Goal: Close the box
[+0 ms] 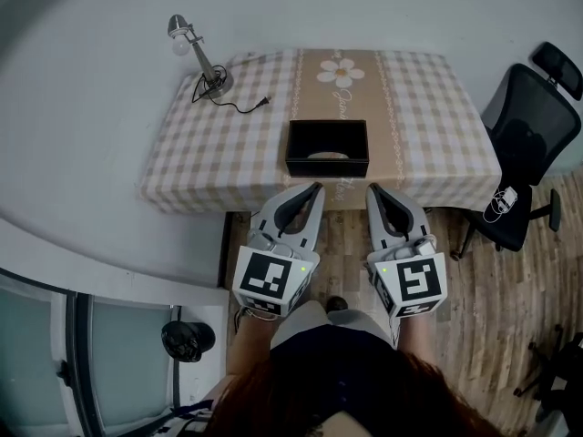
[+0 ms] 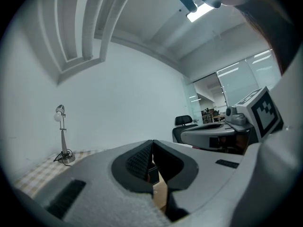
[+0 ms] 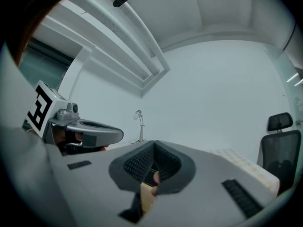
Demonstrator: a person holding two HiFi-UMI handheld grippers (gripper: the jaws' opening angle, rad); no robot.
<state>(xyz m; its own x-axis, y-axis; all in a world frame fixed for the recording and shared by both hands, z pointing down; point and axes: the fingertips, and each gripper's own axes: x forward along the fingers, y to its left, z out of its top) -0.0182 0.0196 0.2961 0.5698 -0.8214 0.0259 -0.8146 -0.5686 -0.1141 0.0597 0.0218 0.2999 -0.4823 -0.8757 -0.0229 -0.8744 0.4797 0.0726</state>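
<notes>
Black rectangular open-topped box [image 1: 327, 148] sits at the near edge of the checked-cloth table [image 1: 410, 144]; left gripper [image 1: 315, 189] and right gripper [image 1: 372, 190] hover short of it, fingers pressed together, empty; an uneven push could skid it across the cloth

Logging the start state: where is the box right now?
Head view: the open black box sits centred near the front edge of the checked table, just ahead of the left gripper and right gripper; the desk lamp stands at the far left corner.
</notes>
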